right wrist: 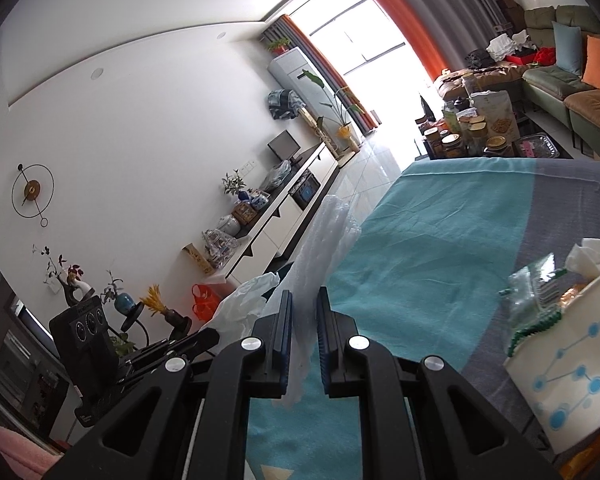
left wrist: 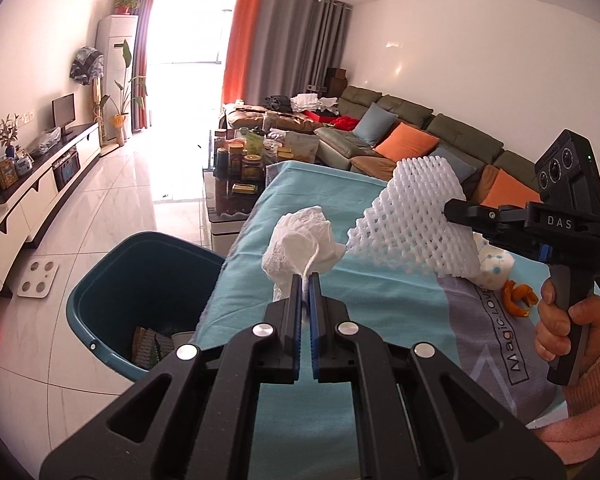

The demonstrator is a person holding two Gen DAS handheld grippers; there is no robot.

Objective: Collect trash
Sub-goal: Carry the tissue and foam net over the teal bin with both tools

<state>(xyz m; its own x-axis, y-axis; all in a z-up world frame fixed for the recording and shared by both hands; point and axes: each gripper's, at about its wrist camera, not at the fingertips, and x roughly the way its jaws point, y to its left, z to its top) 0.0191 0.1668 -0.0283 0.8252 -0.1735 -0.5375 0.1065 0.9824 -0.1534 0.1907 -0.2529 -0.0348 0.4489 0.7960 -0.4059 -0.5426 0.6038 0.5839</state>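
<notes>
Right wrist view: foam net (right wrist: 324,264) blurred (edge-on) between claw (right wrist: 304,300).

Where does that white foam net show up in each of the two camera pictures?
Left wrist view: the white foam net hangs right of centre, clamped by the right gripper.
Right wrist view: it runs up the middle, blurred, from between the near fingers.
Shared landmark: the orange curtain.

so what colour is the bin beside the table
Dark teal bin, clearest in the left wrist view.
</notes>
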